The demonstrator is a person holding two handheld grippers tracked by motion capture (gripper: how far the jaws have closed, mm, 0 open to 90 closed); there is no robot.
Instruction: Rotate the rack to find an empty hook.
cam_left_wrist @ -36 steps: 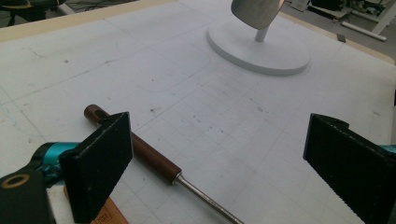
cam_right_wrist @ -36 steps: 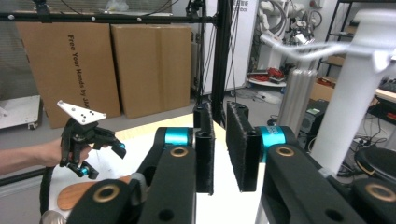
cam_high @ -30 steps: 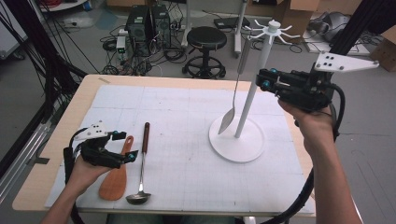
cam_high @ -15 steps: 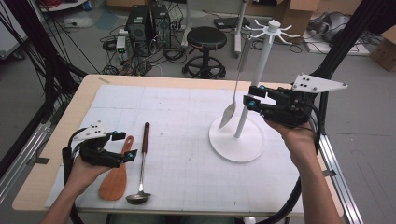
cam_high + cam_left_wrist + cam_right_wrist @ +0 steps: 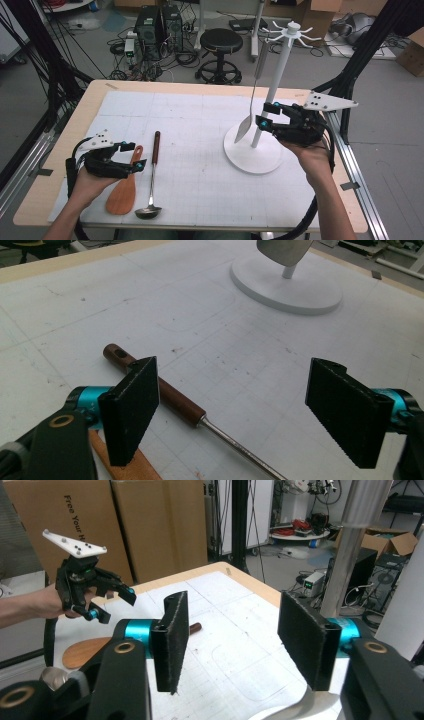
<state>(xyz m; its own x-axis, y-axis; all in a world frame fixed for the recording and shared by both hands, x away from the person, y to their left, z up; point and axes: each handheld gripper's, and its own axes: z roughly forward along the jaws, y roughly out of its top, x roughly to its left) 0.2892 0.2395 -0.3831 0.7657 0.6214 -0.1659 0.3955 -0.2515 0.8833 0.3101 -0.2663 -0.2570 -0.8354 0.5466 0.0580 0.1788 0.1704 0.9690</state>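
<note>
Spoon (image 5: 246, 126), flat polished steel, hangs from the white rack (image 5: 272, 90), its bowl just above the round base. Nearest, the left tool (image 5: 131, 156) sits spread beside a wooden spatula (image 5: 123, 190) and steel ladle (image 5: 151, 180). The right tool (image 5: 267, 116), spread and empty, has dropped from beside the rack's top toward its pole, so hanging looks finished.

table (image 5: 65, 165), white mat (image 5: 190, 150), ladle (image 5: 151, 175), spatula (image 5: 123, 190), stand (image 5: 252, 155)
</note>
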